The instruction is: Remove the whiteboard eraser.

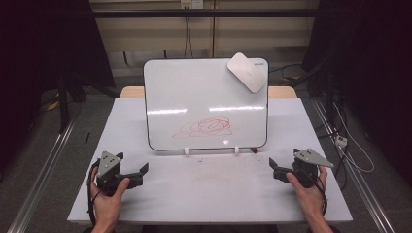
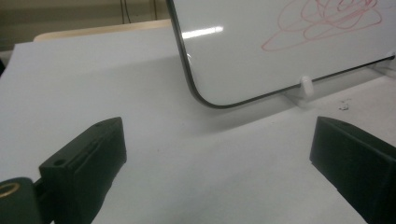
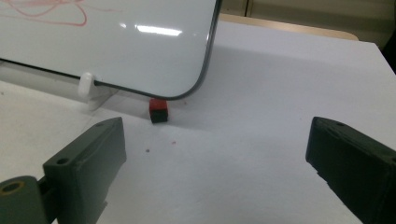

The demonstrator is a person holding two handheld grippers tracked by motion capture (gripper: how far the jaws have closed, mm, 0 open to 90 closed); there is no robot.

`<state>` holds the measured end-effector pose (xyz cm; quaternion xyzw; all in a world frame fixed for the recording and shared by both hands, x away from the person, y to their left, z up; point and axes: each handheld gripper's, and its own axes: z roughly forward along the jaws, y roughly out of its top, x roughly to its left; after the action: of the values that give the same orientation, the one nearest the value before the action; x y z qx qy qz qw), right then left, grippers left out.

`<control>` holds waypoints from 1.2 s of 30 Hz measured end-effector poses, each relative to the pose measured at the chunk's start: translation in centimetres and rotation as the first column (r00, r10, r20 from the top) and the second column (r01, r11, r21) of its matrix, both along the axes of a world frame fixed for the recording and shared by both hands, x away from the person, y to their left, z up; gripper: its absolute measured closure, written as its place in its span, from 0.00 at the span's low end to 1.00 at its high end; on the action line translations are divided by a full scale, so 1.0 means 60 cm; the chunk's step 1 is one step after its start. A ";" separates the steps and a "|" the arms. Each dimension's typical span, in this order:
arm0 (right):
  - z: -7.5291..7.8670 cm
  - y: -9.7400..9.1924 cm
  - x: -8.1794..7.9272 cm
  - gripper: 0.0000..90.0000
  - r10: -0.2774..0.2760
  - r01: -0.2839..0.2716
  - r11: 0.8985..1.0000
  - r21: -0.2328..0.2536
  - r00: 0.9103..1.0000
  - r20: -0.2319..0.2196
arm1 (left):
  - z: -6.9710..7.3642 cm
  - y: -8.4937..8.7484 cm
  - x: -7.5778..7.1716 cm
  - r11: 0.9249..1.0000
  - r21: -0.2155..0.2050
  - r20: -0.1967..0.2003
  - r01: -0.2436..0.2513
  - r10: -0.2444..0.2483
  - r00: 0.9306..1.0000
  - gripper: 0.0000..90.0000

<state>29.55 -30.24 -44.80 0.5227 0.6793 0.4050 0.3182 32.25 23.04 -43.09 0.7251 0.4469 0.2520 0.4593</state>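
Whiteboard (image 1: 206, 97) stood propped mid-table with red scribble (image 1: 206, 127) low on it, white eraser (image 1: 248, 72) at its top right corner, left gripper (image 1: 138, 174) and right gripper (image 1: 276, 170) rested near table (image 1: 204, 194) edge, both jaws open, empty, small red block (image 3: 158, 110) beside board's lower corner.

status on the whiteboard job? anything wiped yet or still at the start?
Nothing looks done: the red scribble is intact on the whiteboard, and the white eraser sits at its top right corner, untouched. In hand: nothing. The left gripper and right gripper sit on the table with jaws open and empty. Left, as I judge it: fetching the eraser and wiping the scribble.
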 end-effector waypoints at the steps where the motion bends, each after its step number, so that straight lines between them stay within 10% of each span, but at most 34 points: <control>1: 0.000 -0.001 0.001 0.05 0.003 -0.003 1.000 0.005 1.000 -0.007 | -0.001 -0.001 0.001 1.000 -0.002 -0.004 0.000 0.000 1.000 0.04; 23: 0.029 0.007 0.029 0.08 0.066 -0.064 0.995 0.072 0.997 -0.031 | -0.006 -0.014 0.005 0.998 0.035 0.000 0.061 -0.061 0.998 0.05; 36: 0.067 0.031 0.075 0.07 0.083 -0.086 0.995 0.058 0.995 0.054 | -0.004 -0.013 0.007 0.998 0.014 -0.009 0.062 -0.061 0.998 0.05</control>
<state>34.05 -28.40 -40.79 0.4923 0.6798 0.4519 0.3022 32.67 22.29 -43.35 0.7429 0.4246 0.2378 0.4596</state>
